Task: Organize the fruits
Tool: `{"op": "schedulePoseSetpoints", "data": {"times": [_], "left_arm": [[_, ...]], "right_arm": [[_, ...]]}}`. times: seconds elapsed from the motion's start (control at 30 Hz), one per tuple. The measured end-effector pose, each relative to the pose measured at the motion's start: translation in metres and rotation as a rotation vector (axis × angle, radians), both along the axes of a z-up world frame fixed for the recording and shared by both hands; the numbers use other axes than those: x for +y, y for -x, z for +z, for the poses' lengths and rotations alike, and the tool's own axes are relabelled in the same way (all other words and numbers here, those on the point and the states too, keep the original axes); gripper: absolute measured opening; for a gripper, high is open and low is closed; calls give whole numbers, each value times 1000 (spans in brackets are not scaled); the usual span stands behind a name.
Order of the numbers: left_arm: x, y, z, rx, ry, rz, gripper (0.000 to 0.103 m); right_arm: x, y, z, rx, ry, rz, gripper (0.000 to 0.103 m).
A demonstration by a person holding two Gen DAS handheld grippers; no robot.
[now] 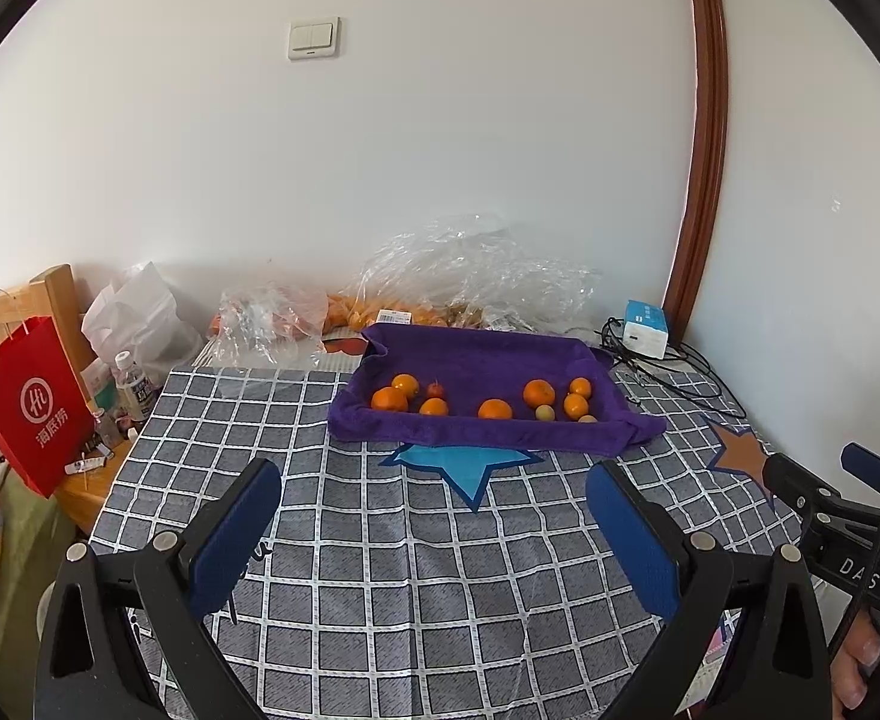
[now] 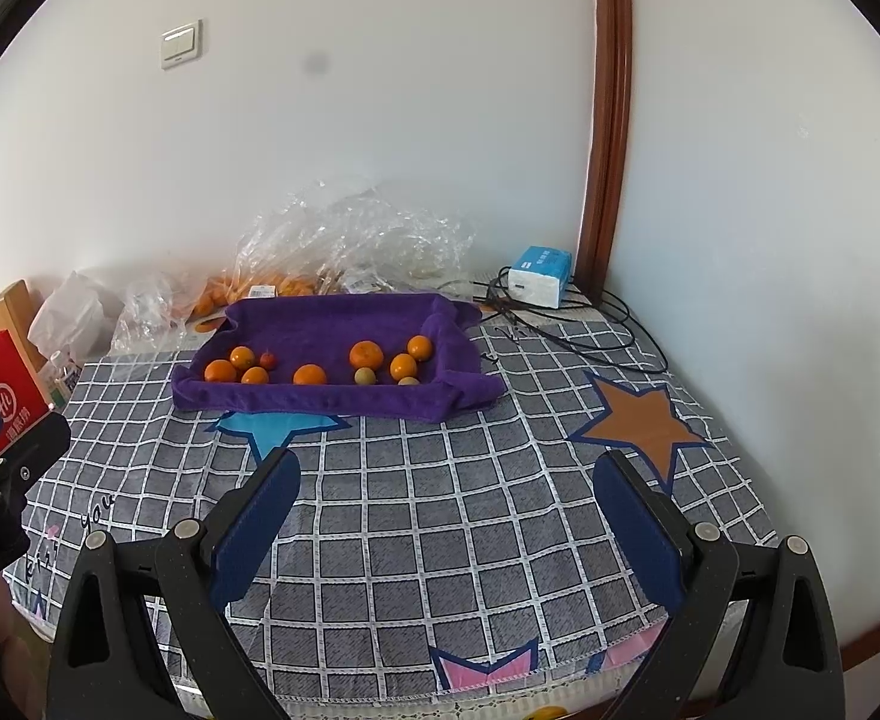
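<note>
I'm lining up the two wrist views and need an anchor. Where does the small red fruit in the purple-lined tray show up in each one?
Left wrist view: the small red fruit lies in the left half of the purple-lined tray, just right of the back orange.
Right wrist view: the same fruit sits left of centre, again beside that orange.
Shared landmark: the blue star printed on the cloth before the tray.

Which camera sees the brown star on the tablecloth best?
The right wrist view: the whole brown star shows, unblocked. The left wrist view shows only part of it, cut off behind the right gripper.
</note>
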State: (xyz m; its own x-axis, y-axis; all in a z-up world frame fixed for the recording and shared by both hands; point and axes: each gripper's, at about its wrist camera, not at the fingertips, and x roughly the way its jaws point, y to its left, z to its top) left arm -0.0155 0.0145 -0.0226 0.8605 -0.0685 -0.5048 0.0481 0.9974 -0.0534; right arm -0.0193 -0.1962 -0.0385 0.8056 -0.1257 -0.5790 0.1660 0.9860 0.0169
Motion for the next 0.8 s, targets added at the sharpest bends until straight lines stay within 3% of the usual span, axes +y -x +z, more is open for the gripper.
{"op": "schedulePoseSetpoints", "data": {"times": [0.8], "left_arm": [[5,1,0,6,15,16,103]], "right_arm": [[5,0,1,1,6,11,97]]}}
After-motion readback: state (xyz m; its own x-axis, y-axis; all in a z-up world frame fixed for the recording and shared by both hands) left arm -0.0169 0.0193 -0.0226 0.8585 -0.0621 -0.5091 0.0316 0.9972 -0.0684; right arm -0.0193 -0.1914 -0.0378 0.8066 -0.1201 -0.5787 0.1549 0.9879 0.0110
